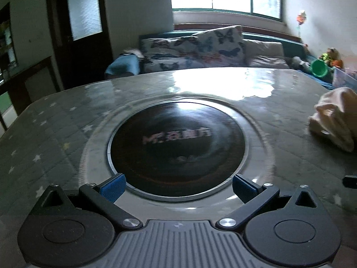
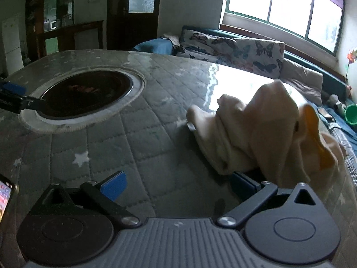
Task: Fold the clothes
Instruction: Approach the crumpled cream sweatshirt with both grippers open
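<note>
Cream garment (image 2: 263, 131) lies crumpled near the desk's (image 2: 138, 134) right edge. Right gripper (image 2: 178, 184) sits just beside it, jaws wide, holding nothing. Left gripper (image 1: 178, 186) hovers wide and empty over the desk's central round inset (image 1: 176, 147). Best to pinch one hem edge, then spread flat.

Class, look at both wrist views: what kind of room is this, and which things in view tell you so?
Probably a living room in a home: a sofa with butterfly-print cushions under a window, and a quilt-covered table with a built-in round cooktop.
</note>
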Demonstrator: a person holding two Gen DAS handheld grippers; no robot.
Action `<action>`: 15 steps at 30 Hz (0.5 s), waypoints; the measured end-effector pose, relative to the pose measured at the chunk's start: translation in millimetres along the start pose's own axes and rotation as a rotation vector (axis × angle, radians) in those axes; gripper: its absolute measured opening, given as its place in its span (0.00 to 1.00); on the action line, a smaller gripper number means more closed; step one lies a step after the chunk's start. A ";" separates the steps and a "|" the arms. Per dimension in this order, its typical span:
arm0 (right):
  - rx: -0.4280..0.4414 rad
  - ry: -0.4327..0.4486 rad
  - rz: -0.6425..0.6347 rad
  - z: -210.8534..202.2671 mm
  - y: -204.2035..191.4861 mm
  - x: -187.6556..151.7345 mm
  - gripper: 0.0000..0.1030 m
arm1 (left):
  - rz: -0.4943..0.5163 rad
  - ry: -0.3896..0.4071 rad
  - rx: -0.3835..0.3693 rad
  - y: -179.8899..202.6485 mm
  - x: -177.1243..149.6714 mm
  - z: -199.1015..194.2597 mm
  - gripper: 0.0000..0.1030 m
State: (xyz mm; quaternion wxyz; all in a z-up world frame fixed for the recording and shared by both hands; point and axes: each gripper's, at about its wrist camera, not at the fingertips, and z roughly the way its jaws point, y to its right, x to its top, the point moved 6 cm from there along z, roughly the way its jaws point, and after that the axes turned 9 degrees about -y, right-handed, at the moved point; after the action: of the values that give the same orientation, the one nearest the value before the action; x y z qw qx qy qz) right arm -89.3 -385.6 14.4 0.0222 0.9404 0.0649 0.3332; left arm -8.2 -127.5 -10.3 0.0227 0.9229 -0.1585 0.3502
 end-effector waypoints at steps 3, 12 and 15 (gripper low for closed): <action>0.006 -0.005 0.007 2.1 0.9 -5.8 1.00 | 0.020 -0.001 -0.017 11.1 1.8 -0.9 1.00; 0.048 -0.002 0.065 5.2 6.0 -13.5 1.00 | 0.043 -0.014 -0.042 24.2 6.2 -1.3 1.00; 0.050 0.006 0.066 5.1 5.9 -15.5 1.00 | 0.041 -0.015 -0.046 24.4 7.2 -0.1 1.00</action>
State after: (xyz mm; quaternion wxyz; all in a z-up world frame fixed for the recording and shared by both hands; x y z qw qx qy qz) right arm -97.4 -393.6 1.3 -0.0126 0.9412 0.0422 0.3349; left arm -10.7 -152.6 -7.2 0.0353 0.9213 -0.1857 0.3397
